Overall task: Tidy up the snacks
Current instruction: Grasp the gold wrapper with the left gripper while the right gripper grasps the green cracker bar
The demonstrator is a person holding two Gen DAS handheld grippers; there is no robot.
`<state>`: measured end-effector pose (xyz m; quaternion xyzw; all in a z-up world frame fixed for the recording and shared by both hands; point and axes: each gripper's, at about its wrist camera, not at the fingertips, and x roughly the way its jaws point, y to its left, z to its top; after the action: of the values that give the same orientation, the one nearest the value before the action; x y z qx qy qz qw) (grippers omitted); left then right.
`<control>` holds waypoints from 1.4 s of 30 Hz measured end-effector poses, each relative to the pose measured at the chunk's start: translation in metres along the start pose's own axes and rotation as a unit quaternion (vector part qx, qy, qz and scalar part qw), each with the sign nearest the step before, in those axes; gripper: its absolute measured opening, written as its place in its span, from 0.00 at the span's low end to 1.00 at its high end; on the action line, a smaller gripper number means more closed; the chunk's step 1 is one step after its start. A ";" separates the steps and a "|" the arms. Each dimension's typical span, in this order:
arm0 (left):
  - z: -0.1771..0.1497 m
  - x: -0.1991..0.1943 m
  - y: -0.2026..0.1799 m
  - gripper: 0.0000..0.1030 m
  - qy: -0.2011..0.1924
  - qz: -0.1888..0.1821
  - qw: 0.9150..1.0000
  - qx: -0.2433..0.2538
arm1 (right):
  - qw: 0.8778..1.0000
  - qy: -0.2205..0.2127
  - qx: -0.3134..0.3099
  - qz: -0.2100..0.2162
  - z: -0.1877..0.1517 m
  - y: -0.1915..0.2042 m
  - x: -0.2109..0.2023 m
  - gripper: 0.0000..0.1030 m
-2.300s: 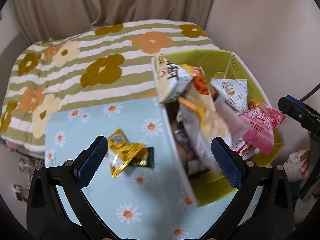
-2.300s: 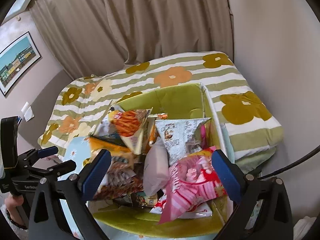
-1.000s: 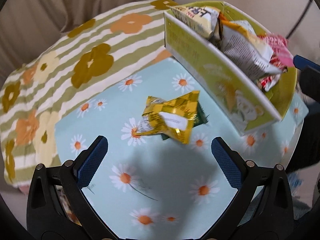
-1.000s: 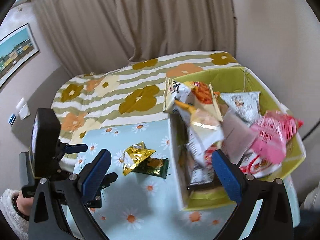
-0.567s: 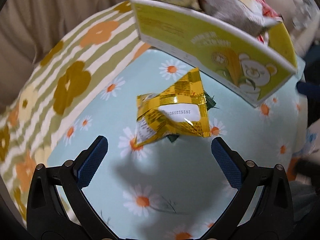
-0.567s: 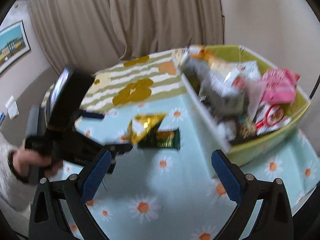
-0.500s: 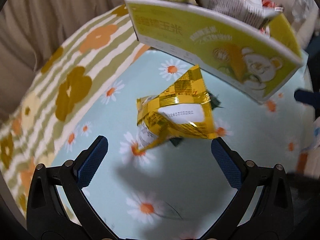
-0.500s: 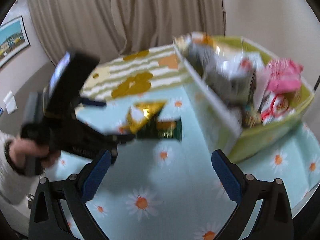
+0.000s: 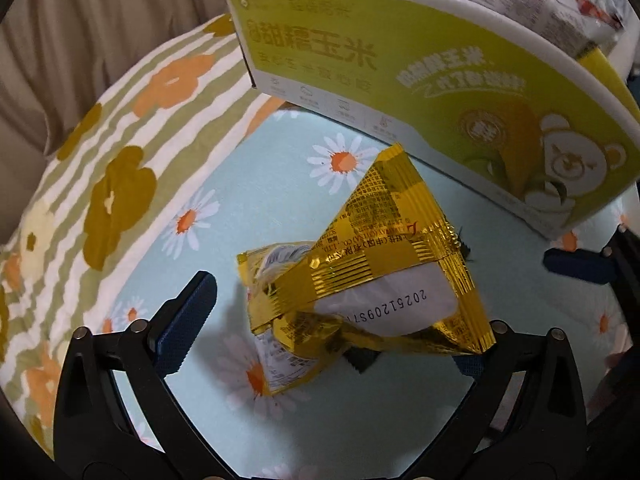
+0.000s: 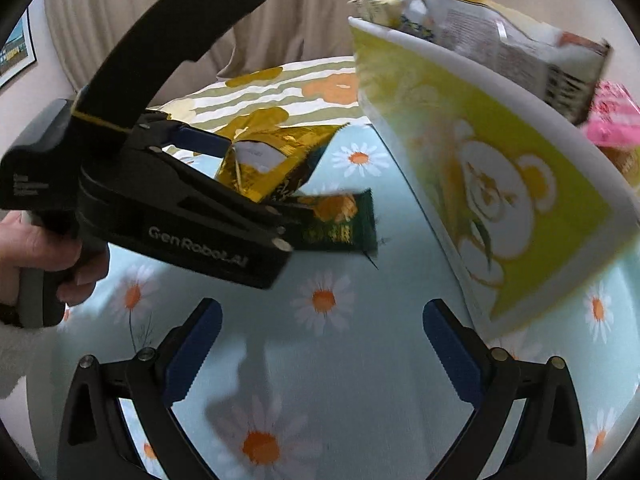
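Closing on the Gold Packet

Straddling the gold snack packet (image 9: pixel 360 280), the left gripper (image 9: pixel 328 320) has wide jaws closing, pads apparently not yet pressing. The packet lies on the daisy-cloth surface (image 9: pixel 280 184), partly over a dark green packet (image 10: pixel 340 224), beside the full yellow snack box (image 9: pixel 440 92). The right gripper (image 10: pixel 320 344) hangs open and empty, evidently in reserve.

A gold packet (image 9: pixel 360 280) is lying on the tablecloth (image 9: pixel 280 200), overlapping a green packet (image 10: pixel 340 224), the snack box (image 9: pixel 420 80) sitting behind them
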<state>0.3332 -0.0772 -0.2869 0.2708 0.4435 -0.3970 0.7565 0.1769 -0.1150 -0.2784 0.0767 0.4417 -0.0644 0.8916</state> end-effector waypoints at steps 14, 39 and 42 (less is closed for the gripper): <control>-0.002 -0.002 0.029 0.55 -0.007 0.002 1.000 -0.006 | 1.000 0.011 -0.008 -0.014 0.027 0.008 0.031 0.97; -0.034 -0.037 0.076 0.43 -0.016 0.010 0.996 -0.085 | 0.999 0.023 -0.001 -0.042 0.047 0.014 0.072 0.77; -0.037 -0.039 0.078 0.43 -0.017 0.010 0.996 -0.091 | 0.999 0.016 0.003 -0.036 0.048 0.008 0.068 0.65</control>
<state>0.3707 0.0073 -0.2644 0.1981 0.4620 -0.3520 0.7896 0.2568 -0.1192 -0.3033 0.0644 0.4581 -0.0960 0.8814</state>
